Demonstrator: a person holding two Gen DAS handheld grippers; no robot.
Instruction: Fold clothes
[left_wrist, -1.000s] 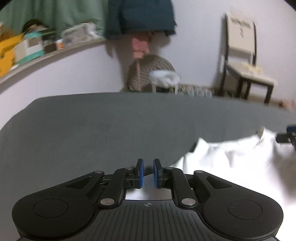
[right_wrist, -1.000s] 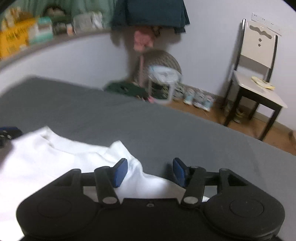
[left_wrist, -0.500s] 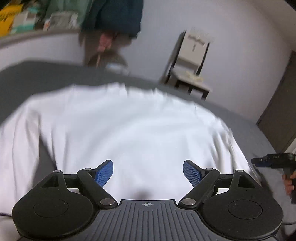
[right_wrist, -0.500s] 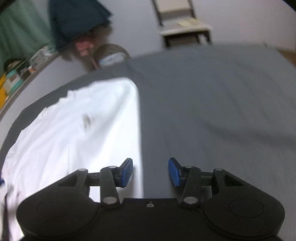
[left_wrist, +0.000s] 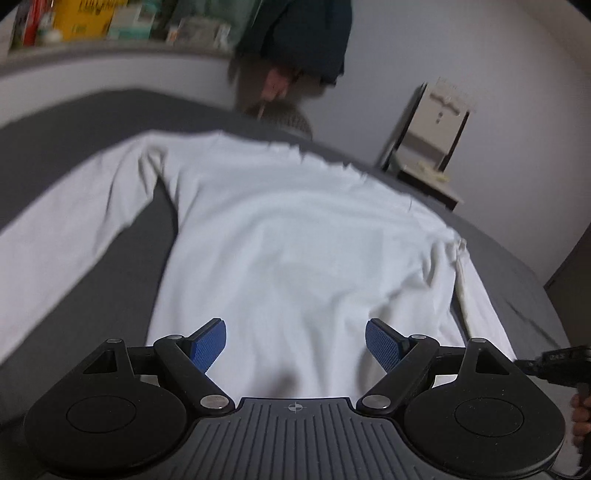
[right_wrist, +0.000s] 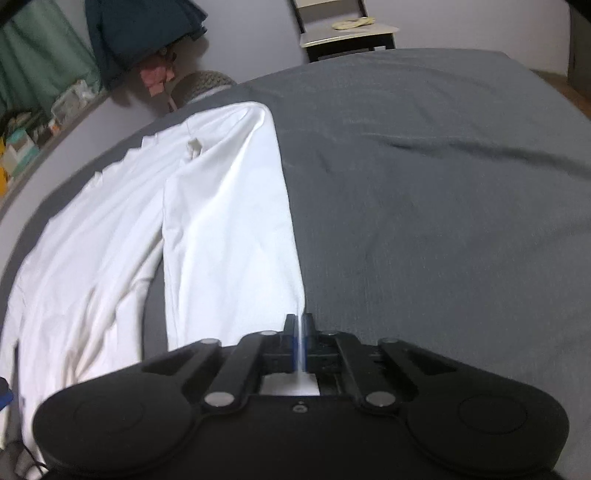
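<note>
- A white long-sleeved shirt (left_wrist: 295, 240) lies spread flat on a dark grey bed (right_wrist: 424, 184), filling the middle of the left wrist view.
- One sleeve (left_wrist: 70, 221) runs from the shoulder at 11 o'clock down towards 8 o'clock, with a wedge of grey bed between it and the body of the shirt.
- The left gripper (left_wrist: 295, 345) stands over the near edge of the shirt, its blue pads wide apart and nothing between them.
- The right gripper (right_wrist: 298, 334) is closed, pinching a thin edge of the shirt's other sleeve (right_wrist: 229, 221); that sleeve runs away from the gripper towards 11 o'clock.
- In the left wrist view the right gripper shows at 4 o'clock, just beside the shirt's edge, with a hand (left_wrist: 580, 417) below it.
- A chair (left_wrist: 432, 140) stands past the bed at 1 o'clock.
</note>
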